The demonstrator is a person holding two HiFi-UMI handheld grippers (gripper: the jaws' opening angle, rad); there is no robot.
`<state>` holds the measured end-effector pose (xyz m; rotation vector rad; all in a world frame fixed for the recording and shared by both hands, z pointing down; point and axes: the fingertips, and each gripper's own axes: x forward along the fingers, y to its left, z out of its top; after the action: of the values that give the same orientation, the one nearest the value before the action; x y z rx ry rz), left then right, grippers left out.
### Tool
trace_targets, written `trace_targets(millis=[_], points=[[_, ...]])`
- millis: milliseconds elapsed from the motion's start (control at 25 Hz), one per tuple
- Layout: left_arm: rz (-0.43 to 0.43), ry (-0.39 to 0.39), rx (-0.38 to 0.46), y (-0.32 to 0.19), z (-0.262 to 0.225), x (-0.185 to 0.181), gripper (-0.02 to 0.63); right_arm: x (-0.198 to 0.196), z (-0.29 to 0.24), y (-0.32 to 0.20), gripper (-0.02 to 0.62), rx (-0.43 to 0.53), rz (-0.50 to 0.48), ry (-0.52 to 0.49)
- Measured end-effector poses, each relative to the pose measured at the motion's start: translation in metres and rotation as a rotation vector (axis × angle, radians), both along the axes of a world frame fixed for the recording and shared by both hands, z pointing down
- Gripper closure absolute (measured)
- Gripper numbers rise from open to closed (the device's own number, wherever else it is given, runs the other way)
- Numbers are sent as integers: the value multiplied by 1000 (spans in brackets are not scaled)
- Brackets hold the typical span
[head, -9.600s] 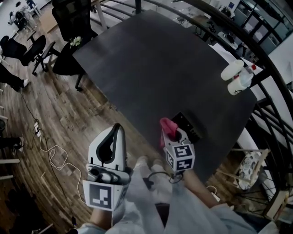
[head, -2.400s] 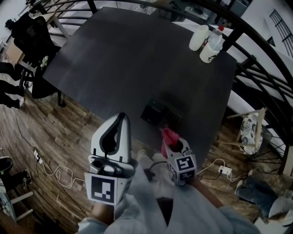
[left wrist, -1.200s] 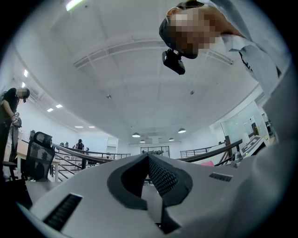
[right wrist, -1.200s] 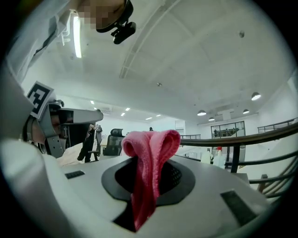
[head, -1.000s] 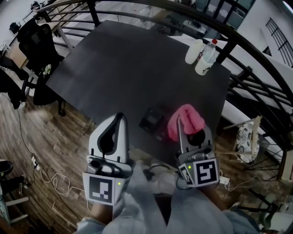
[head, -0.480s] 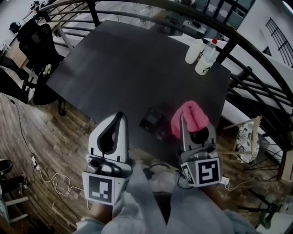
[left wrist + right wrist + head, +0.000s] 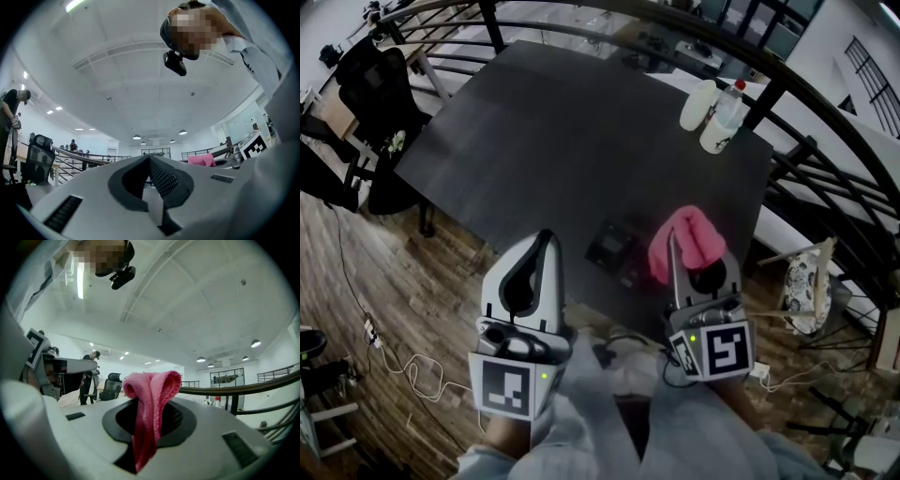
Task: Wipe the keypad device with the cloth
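The keypad device [image 7: 612, 247], small and black, lies on the dark table [image 7: 581, 131] near its front edge. My right gripper [image 7: 674, 240] is raised above the table's front edge, just right of the device and clear of it, and is shut on a pink cloth [image 7: 688, 236]. In the right gripper view the cloth [image 7: 151, 380] bulges out of the shut jaws of my right gripper [image 7: 153, 401] against the ceiling. My left gripper [image 7: 545, 237] is held up left of the device, shut and holding nothing. In the left gripper view my left gripper [image 7: 150, 158] points at the ceiling, with the pink cloth [image 7: 201, 161] beyond it.
Two white bottles [image 7: 712, 105] stand at the table's far right corner. A curved black railing [image 7: 825, 103] runs behind and to the right. An office chair [image 7: 370, 66] stands at the left, cables [image 7: 394, 361] lie on the wood floor, and a patterned stool [image 7: 807, 292] is at the right.
My right gripper has lifted the cloth off the keypad and up toward the camera, drifting slightly right; in the last half second it hardly moves. The left gripper has stayed put.
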<state>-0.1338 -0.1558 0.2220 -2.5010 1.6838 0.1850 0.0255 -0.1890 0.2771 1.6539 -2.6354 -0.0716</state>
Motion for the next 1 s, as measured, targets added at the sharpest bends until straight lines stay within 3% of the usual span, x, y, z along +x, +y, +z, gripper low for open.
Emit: trace_targets(millis=[1000], points=[[32, 6, -13, 0, 4, 8, 603, 2, 6, 3, 525, -17, 12, 22]])
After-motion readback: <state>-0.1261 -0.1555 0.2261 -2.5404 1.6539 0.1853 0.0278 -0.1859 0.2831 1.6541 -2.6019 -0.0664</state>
